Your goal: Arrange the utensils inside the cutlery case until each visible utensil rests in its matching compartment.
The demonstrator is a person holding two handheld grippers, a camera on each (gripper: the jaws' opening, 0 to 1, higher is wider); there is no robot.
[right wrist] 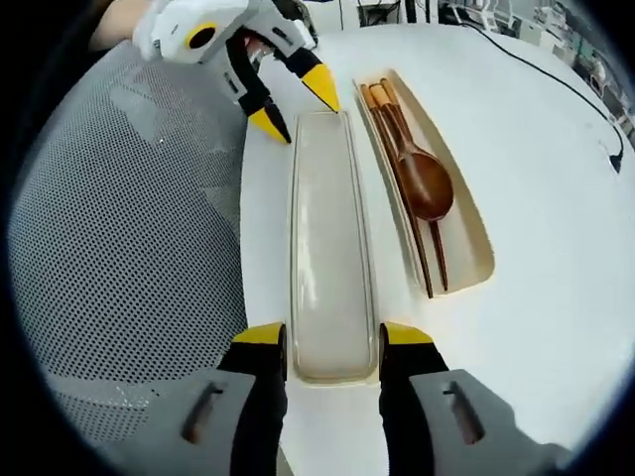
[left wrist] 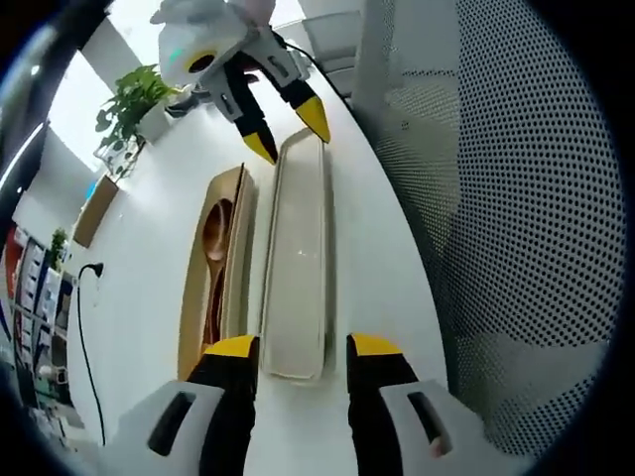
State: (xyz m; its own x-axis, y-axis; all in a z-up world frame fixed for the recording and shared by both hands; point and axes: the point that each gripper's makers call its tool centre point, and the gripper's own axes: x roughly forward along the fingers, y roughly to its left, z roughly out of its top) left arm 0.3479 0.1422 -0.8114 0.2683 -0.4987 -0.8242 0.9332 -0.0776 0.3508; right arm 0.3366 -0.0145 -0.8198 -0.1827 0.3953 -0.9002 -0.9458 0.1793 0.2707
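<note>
My left gripper (left wrist: 301, 349) stands wide open, its yellow-tipped jaws straddling the near end of the long pale lid (left wrist: 296, 268) without visibly gripping it. My right gripper (right wrist: 332, 339) is likewise wide open around the lid's opposite end (right wrist: 331, 238). Just beside the lid on the white table (right wrist: 556, 198) lies the open cutlery case (right wrist: 474, 238), holding a wooden spoon (right wrist: 425, 178) and chopsticks (right wrist: 402, 169) together.

White table (right wrist: 556, 297) carries cutlery case (right wrist: 466, 233) and its lid (right wrist: 330, 248) side by side; potted plant (left wrist: 139, 104) and black cable (left wrist: 81, 327) further off.
</note>
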